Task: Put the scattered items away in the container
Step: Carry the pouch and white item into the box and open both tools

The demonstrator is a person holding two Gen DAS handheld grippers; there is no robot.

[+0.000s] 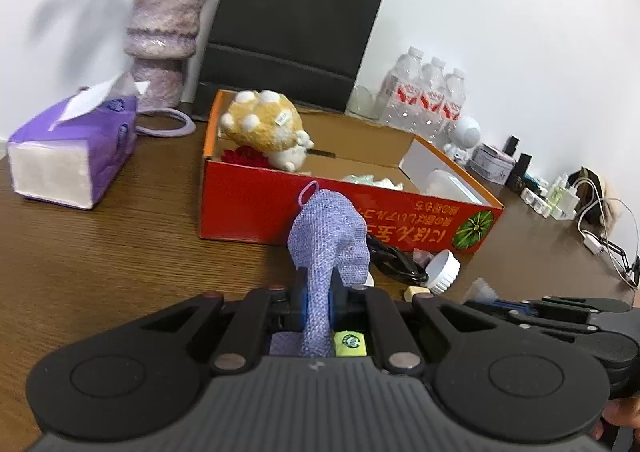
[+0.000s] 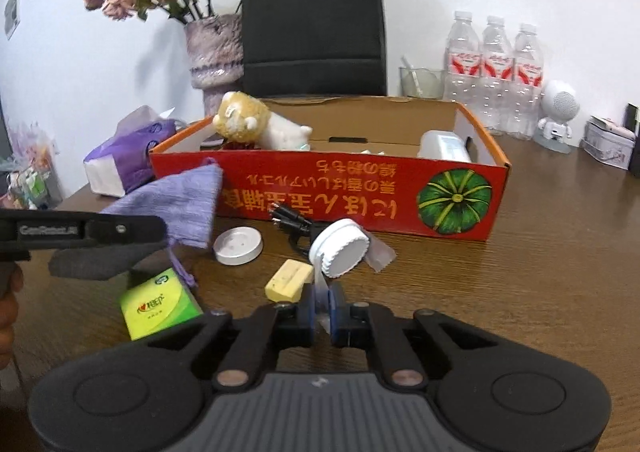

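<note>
1. left wrist view: left gripper [image 1: 318, 298] is closed tight on a purple knit cloth [image 1: 330, 240], pinched between the blue pads; cloth sticks up off the table [image 1: 100, 252], its loop end just in front of the red box's near wall.
2. right wrist view: right gripper [image 2: 322, 306] is clamped shut on a clear plastic bit attached to a white ribbed cap [image 2: 340, 248]; cap is tilted, just above the table, w/ a clear wrapper trailing off to its right.
3. red cardboard box [image 2: 280, 188], the container, sits mid-table toward the back edge, open top, pumpkin print on its near wall at the right end.
4. inside the box: yellow plush toy [image 1: 266, 124] at the left end, leaning over the rim; a clear plastic tub [image 2: 444, 146] at the right end; sth pale green-white in between, can't tell what.
5. loose on the table in front of the box: white round lid [image 2: 238, 246], black plug & cord [image 2: 292, 222] touching the box's near wall, pale yellow block [image 2: 289, 280], green packet [image 2: 160, 306] near the front edge, partly under the left gripper.
6. purple tissue pack [image 1: 72, 160] sits left of the box; vase [image 1: 164, 36], black paper bag [image 1: 292, 20] & 3 water bottles [image 2: 496, 72] line the back edge by the wall.
</note>
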